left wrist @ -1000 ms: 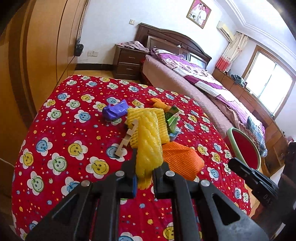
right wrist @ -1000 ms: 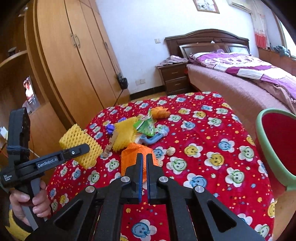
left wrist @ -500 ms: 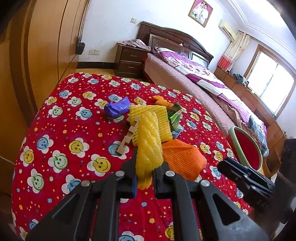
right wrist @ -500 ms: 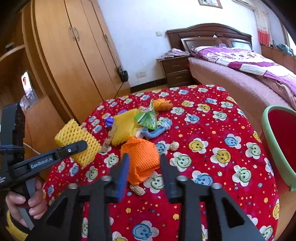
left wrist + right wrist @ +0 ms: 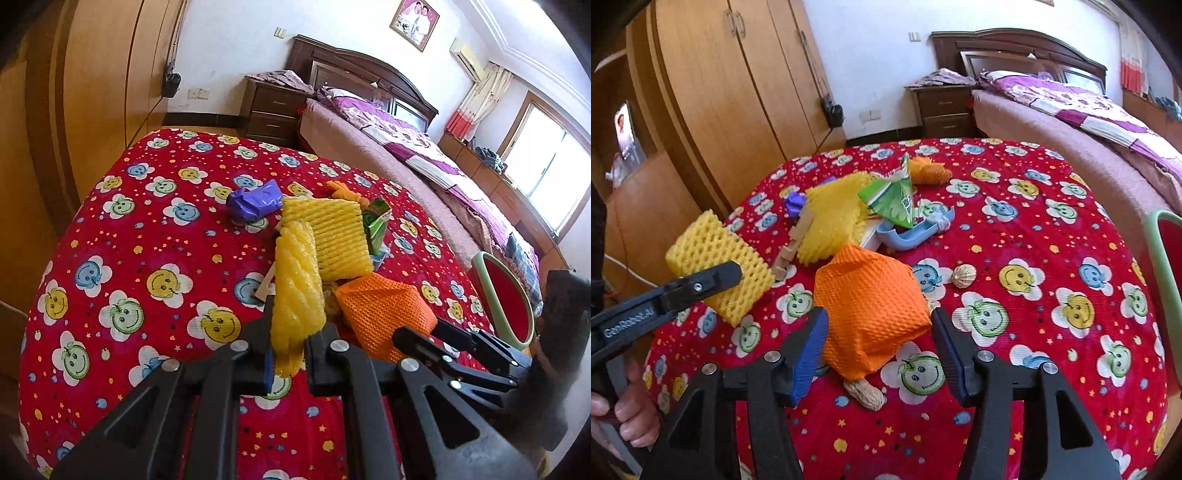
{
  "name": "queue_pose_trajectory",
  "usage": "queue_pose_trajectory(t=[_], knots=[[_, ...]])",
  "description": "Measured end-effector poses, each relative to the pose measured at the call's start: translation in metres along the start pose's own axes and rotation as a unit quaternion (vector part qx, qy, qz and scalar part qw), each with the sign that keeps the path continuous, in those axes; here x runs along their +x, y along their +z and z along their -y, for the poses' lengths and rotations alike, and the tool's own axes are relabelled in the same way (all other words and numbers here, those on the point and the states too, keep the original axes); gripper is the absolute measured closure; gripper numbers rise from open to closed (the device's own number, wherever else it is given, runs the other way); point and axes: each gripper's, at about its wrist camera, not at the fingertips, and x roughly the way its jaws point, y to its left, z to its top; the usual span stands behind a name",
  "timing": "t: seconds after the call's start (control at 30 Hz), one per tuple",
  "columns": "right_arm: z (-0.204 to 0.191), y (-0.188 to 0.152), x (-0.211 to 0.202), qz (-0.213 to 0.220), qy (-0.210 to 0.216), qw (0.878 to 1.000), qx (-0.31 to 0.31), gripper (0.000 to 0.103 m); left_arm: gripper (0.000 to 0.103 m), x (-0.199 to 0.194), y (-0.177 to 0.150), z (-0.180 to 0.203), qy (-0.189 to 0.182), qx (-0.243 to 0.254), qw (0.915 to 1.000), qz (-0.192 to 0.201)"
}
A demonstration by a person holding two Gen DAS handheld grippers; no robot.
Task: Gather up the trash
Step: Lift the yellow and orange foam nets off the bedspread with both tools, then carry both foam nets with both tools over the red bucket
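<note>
Over the red cloth (image 5: 1015, 229), right gripper (image 5: 879, 350) spread around orange foam mesh (image 5: 868, 299); left gripper (image 5: 288, 354) pinches ribbed yellow foam net (image 5: 297, 291).

The round table's cloth (image 5: 1034, 229) is red with a pattern of smiling flowers in yellow, blue and green. The crumpled foam net (image 5: 868, 299) is orange. The foam net sleeve (image 5: 297, 291) is yellow. The crumpled plastic bag (image 5: 255, 201) is purple. The torn carton (image 5: 894, 199) is green.
</note>
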Motion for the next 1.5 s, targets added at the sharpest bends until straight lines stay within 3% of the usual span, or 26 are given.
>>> queue_pose_trajectory(t=[0.07, 0.27, 0.4, 0.97, 1.5], knots=[[0.001, -0.001, 0.003, -0.006, 0.003, 1.000, 0.002, 0.045, 0.092, 0.002, 0.001, -0.002, 0.000, -0.003, 1.0000, -0.001], [0.002, -0.004, 0.000, 0.002, 0.016, 1.000, 0.003, 0.082, 0.092, 0.003, 0.001, -0.002, -0.001, -0.003, 1.0000, -0.002], [0.002, -0.005, -0.012, 0.022, 0.017, 1.000, 0.003, 0.092, 0.092, 0.000, 0.001, 0.000, -0.003, 0.000, 1.0000, 0.001], [0.013, -0.004, -0.085, 0.114, 0.028, 0.993, 0.014, 0.094, 0.092, -0.022, 0.006, 0.029, -0.026, 0.022, 0.9993, 0.017], [0.047, -0.012, -0.142, 0.182, -0.006, 0.982, 0.047, 0.094, 0.092, -0.035, 0.019, 0.088, -0.068, 0.074, 0.9947, 0.025]])
